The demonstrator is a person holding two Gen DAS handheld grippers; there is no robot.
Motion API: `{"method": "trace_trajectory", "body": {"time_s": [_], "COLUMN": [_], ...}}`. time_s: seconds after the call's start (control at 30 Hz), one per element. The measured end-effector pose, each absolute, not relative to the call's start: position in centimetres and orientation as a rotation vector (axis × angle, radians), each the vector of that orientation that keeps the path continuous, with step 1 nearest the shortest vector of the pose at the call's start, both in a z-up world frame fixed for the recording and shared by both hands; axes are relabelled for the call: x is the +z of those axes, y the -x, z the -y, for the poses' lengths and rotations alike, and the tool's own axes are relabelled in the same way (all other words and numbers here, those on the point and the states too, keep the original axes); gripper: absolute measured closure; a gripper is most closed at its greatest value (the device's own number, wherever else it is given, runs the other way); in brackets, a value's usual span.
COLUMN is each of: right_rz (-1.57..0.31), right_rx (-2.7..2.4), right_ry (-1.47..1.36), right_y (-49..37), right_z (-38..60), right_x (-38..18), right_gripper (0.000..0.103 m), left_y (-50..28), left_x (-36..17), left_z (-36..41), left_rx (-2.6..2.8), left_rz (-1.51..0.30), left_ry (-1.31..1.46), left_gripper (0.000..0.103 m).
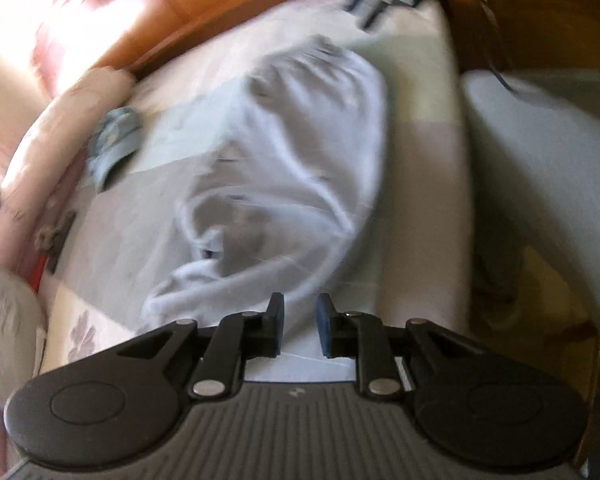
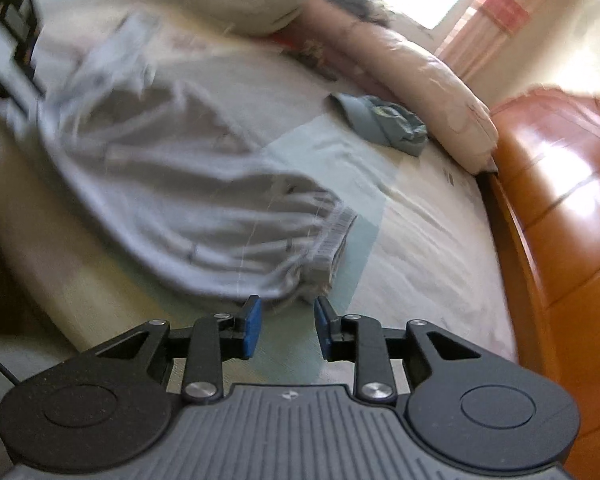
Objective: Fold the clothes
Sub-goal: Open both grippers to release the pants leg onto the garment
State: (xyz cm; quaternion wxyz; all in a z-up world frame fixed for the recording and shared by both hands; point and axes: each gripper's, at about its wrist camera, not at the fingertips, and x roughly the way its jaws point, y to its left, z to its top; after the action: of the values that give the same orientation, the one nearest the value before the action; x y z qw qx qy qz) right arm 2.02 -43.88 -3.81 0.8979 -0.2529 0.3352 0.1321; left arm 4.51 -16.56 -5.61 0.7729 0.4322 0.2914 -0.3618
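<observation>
With both my left gripper (image 1: 300, 326) and right gripper (image 2: 286, 326) parted and empty, the pale garment (image 1: 284, 176) lies mid-bedsheet (image 1: 420, 184); I should regrip its far edges evenly before folding.

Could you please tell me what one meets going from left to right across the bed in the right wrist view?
Left gripper → grey garment → small blue-green cloth → pink rolled quilt → wooden bed frame.
</observation>
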Motion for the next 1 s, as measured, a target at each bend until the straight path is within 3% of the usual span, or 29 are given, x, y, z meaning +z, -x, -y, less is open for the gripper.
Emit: {"method": "trace_trajectory", "body": {"time_s": [0.23, 0.47, 0.77, 0.93, 1.0], "right_rz": [-0.692, -0.765, -0.644, -0.665, -0.696], "right_rx": [0.354, 0.266, 0.213, 0.143, 0.087], "right_ry": [0.184, 0.005, -0.056, -0.122, -0.093], "right_y": [-5.0, -5.1, -5.8, -8.5, -8.4], "right_z": [42.8, 44.1, 45.4, 45.8, 46.3], "right_x": [-4.9, -8.9, -6.0, -8.0, -9.2], "right_gripper": [0.069, 0.069, 0.069, 0.070, 0.082], "left_y": [-8.8, -12.3, -14.3, -15.6, -16.0], "left_x": [-4.7, -9.0, -8.0, -8.8, -9.1], "left_z": [19.2, 20.4, 19.3, 18.2, 17.4], "left_rx": [-0.774, -0.644, -0.647, -0.543, -0.533], "left_rz": [-0.631, -0.750, -0.726, -0.771, -0.786], "left_ry": [-0.624, -0.511, -0.364, -0.342, -0.309], "left_gripper": [0.078, 0.072, 0.070, 0.069, 0.069]}}
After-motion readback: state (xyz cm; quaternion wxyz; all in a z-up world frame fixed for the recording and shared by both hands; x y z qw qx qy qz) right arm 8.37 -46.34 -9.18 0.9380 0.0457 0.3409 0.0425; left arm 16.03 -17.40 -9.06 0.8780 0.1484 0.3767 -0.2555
